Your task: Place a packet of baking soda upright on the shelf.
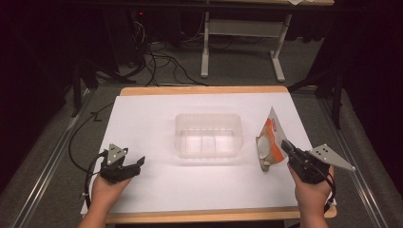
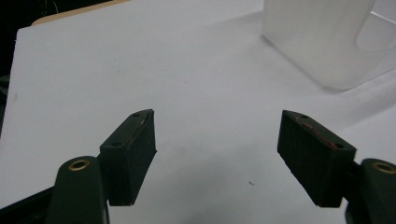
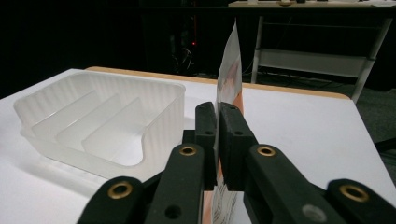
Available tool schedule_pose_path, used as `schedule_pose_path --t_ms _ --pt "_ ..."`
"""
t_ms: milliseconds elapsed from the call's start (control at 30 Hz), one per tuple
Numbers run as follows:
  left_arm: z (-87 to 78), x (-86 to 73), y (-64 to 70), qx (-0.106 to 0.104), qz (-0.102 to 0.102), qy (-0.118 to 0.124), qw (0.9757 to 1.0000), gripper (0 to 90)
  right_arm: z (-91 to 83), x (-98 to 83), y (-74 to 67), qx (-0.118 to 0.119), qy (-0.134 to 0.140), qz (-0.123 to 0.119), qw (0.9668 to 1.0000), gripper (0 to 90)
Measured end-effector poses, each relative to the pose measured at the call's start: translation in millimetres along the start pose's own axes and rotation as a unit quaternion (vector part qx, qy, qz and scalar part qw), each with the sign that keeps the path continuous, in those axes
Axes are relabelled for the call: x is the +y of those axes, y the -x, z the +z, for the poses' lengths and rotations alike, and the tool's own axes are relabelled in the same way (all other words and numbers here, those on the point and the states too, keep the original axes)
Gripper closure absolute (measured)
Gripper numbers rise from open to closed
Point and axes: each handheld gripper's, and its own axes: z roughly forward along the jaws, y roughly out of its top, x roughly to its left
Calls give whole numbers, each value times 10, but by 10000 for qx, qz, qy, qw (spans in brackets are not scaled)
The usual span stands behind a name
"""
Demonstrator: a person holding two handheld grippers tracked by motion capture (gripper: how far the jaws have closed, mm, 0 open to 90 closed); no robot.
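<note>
Step in hand: a flat packet [image 1: 271, 140] is judged to be on its way into the clear plastic tray [image 1: 208, 135], carried by the right gripper [image 1: 286, 146].
Right gripper: its jaws are pressed together on the packet's thin edge, as seen in the right gripper view, where the packet [image 3: 229, 74] stands upright between them.
Left gripper: it [image 1: 138, 164] is rested low on the white sheet [image 1: 152, 114], jaws spread wide with nothing between them; bare sheet is seen between them in the left gripper view.
Packet's place: it is held just beside the tray's right wall, near the table's right edge, outside the tray.
Tray: three lengthwise compartments are seen from the right gripper view [image 3: 100, 123]; all look empty.
Doing it well: the packet should be lifted clear of the tray's rim, kept edge-on, lined up with one compartment, and lowered before the pinch is eased. The tray could be steadied by the free gripper if it slides.
Writing: an orange and white print with a red patch is seen on the packet; no words can be read.
</note>
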Motion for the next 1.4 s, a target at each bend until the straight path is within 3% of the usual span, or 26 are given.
schedule_pose_path --t_ms 300,567,733,967,1167,1400 --pt "22 1 25 -38 119 -69 9999 282 110 -110 70 63 -264 169 9995 803" --pt "35 1 38 -59 166 -99 9998 281 224 -173 26 49 -338 191 9992 699" --pt "43 -1 39 -59 162 -107 9998 281 292 -194 -15 50 -416 159 9990 692" --pt "52 -2 45 -63 190 -127 9997 281 323 -195 -8 18 -366 193 9991 742" --pt "52 -1 41 -52 183 -101 9998 281 316 -185 30 -127 -304 257 9991 900" --pt "24 -1 43 -52 160 -55 9998 281 301 -140 5 -296 -329 88 9990 900"
